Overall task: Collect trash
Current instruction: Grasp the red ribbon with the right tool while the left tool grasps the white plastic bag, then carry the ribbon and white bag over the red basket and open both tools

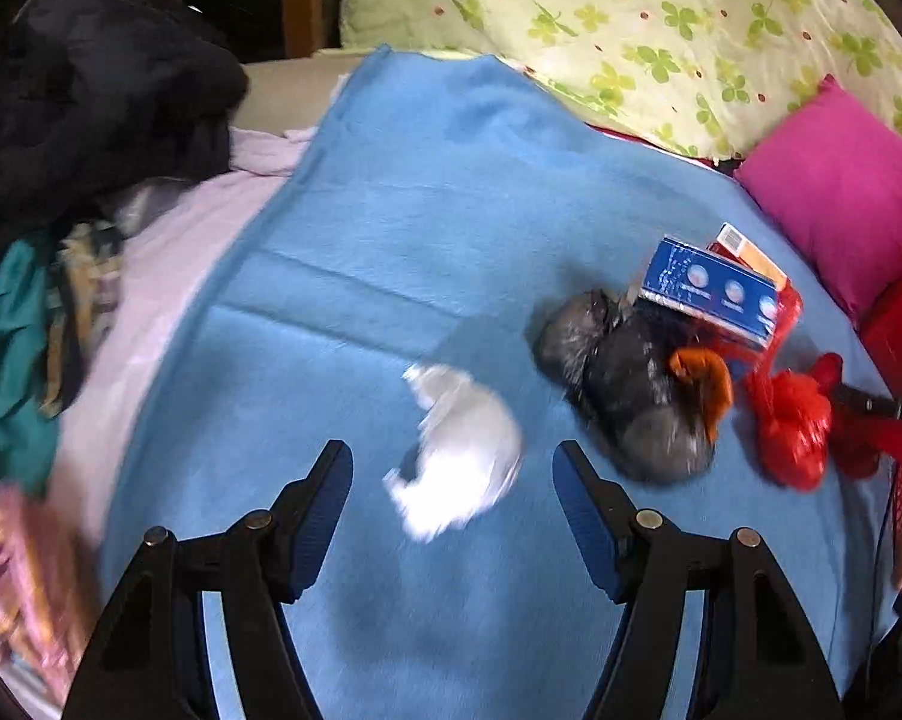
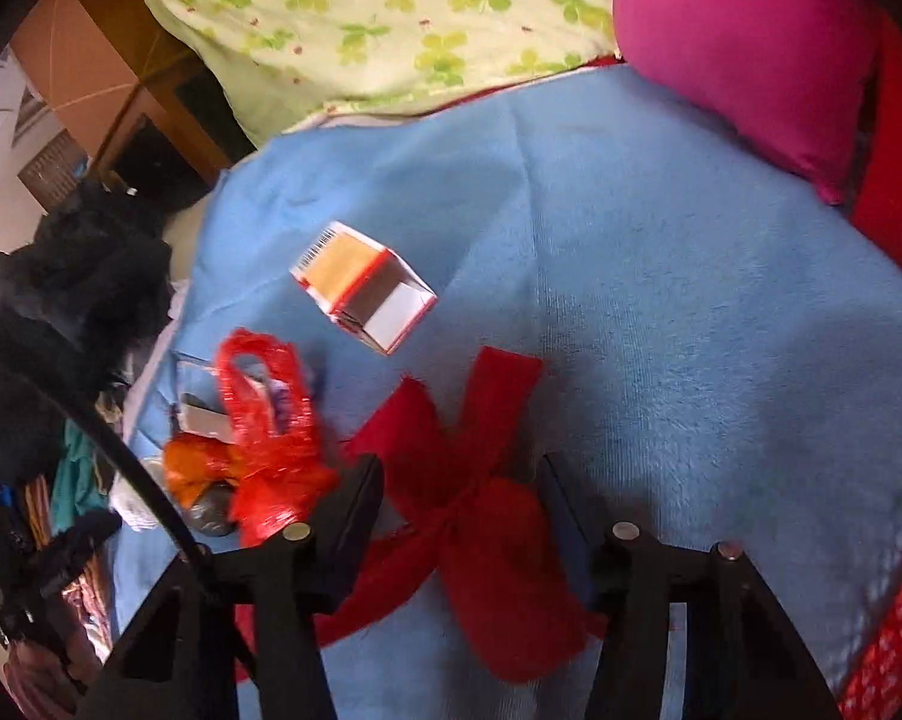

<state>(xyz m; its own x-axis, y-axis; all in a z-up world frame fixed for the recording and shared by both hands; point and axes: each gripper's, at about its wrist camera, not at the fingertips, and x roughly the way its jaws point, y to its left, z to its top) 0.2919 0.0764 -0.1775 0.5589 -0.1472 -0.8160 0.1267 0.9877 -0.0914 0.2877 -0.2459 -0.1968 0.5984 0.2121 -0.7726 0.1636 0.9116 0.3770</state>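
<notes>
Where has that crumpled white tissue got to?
In the left wrist view, the crumpled white tissue lies on the blue blanket, just ahead of the left gripper, left of the dark grey bag.

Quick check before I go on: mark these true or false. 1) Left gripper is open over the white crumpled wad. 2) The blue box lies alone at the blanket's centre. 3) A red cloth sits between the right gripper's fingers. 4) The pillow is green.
1) True: the left gripper stands open, the white crumpled wad between its fingers, unpinched.
2) False: the blue box leans on the trash pile beside the black bag.
3) True: the red cloth lies within the right gripper.
4) False: the pillow is magenta.
</notes>
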